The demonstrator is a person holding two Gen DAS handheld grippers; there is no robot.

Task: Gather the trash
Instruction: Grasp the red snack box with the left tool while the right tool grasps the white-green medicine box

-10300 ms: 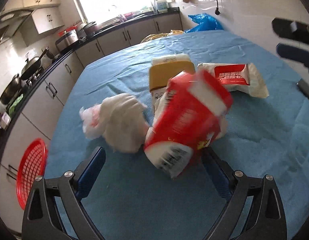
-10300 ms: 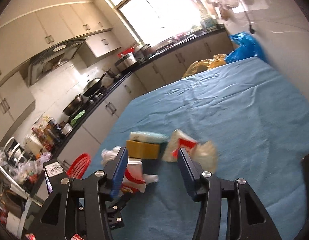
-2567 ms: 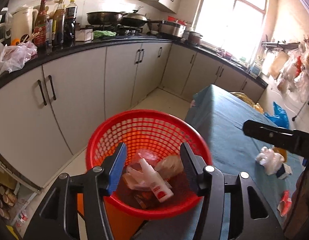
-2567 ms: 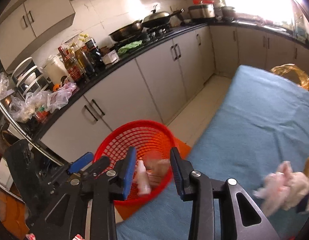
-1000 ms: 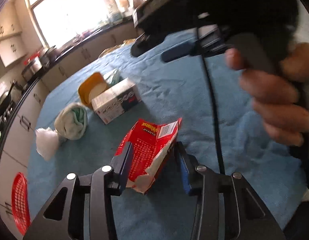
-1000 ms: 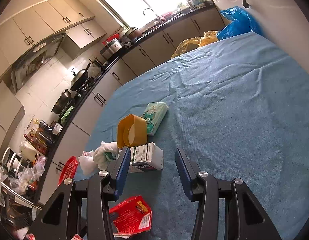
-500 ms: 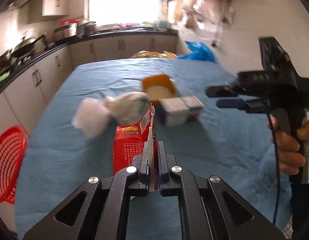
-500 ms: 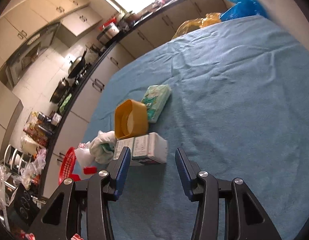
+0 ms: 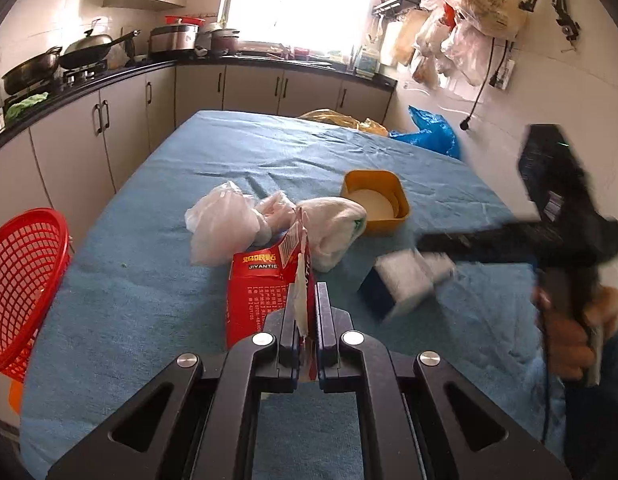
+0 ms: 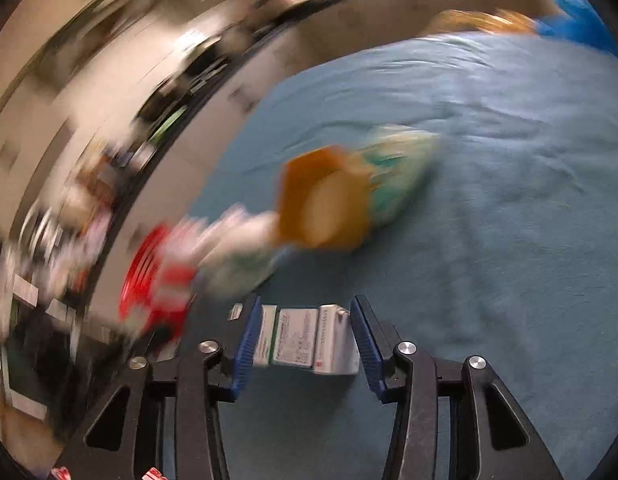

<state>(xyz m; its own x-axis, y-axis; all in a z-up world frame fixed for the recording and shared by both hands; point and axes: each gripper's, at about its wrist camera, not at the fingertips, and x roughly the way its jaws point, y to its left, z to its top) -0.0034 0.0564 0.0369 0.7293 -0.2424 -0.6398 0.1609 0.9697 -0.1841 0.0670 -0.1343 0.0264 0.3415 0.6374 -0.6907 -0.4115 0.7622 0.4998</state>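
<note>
My left gripper [image 9: 305,300] is shut on the torn edge of a red snack wrapper [image 9: 261,292], held above the blue tablecloth. My right gripper [image 10: 305,320] has its jaws around a white carton [image 10: 305,340] and touching its sides; the carton also shows in the left wrist view [image 9: 405,280], under the right gripper [image 9: 461,246]. The red trash basket [image 9: 21,276] stands off the table's left edge. A crumpled plastic bag [image 9: 221,228], a white wad [image 9: 333,228] and an orange tub [image 9: 375,202] lie mid-table.
The right wrist view is motion-blurred; a green-white tissue pack [image 10: 397,172] lies behind the orange tub [image 10: 325,200]. Kitchen cabinets [image 9: 109,128] line the left side and back. Yellow and blue bags [image 9: 425,136] sit at the table's far end. A wall is on the right.
My right gripper has come down around the white carton and closed on it. My left gripper still pinches the red wrapper, and its view has shifted slightly.
</note>
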